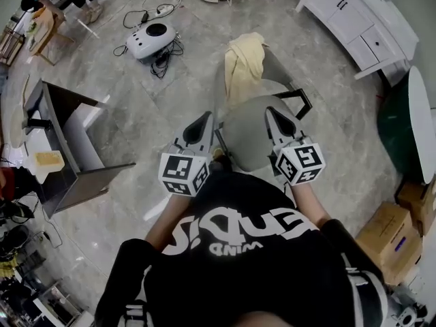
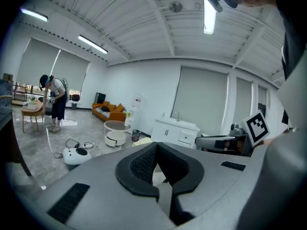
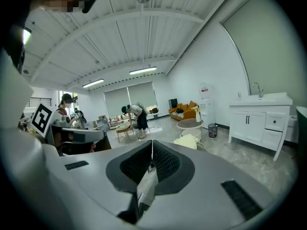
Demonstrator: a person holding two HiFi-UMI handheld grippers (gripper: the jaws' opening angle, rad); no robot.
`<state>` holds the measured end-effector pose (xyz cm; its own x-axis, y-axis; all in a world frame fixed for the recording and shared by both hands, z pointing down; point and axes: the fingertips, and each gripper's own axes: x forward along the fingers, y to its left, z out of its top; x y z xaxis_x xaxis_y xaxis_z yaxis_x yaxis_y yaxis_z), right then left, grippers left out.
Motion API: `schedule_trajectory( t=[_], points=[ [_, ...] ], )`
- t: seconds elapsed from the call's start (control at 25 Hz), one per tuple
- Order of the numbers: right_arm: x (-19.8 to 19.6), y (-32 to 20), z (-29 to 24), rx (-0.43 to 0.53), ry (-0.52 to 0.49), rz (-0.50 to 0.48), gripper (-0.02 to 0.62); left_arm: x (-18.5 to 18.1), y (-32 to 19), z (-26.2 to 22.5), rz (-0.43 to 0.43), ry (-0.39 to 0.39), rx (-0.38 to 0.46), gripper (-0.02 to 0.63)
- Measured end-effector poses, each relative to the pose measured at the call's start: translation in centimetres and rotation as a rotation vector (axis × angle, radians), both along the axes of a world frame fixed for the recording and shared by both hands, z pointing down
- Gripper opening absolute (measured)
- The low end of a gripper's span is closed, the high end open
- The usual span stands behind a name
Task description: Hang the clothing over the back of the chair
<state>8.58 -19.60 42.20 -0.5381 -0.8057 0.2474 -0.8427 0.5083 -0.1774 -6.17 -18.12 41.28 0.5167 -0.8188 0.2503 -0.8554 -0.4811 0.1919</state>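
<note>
Chair [image 1: 257,142] is seen at 12 o'clock of the person. Cream clothing [image 1: 244,60] is draped over its back, long axis run 12 to 6. Left tongs [image 1: 204,120] and right tongs [image 1: 274,113] are closed and empty. They are held at 6 o'clock of the clothing, apart from it. The right is judged slightly nearer.

chair [image 1: 248,138] seat part-hidden, cabinet [image 1: 354,19] cut off

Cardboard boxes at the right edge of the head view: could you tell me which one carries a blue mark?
The larger cardboard box, lower in the picture; the smaller box above it is plain brown.
</note>
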Motion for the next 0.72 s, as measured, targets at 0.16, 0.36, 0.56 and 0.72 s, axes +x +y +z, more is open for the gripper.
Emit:
schedule_trajectory(
  t=[0.16, 0.36, 0.56, 0.72],
  points=[
    [0.4, 2.3, -1.2, 0.061, 0.003, 0.001, 0.018, 0.2, 0.9, -0.4, 0.003, 0.004, 0.011, 0.014],
    [1.0, 3.6, -1.1, 0.098, -0.012, 0.037, 0.018, 0.2, 1.6, -0.3, 0.009, -0.004, 0.035, 0.014],
    [1.2, 3.9, -0.9, 0.106, -0.001, 0.042, 0.018, 0.3, 1.5, -0.5, 0.011, -0.011, 0.052, 0.014],
    [0.8, 3.7, -1.1, 0.117, 0.005, 0.042, 0.015, 0.2, 1.5, -0.6, 0.012, -0.011, 0.055, 0.014]
  ],
)
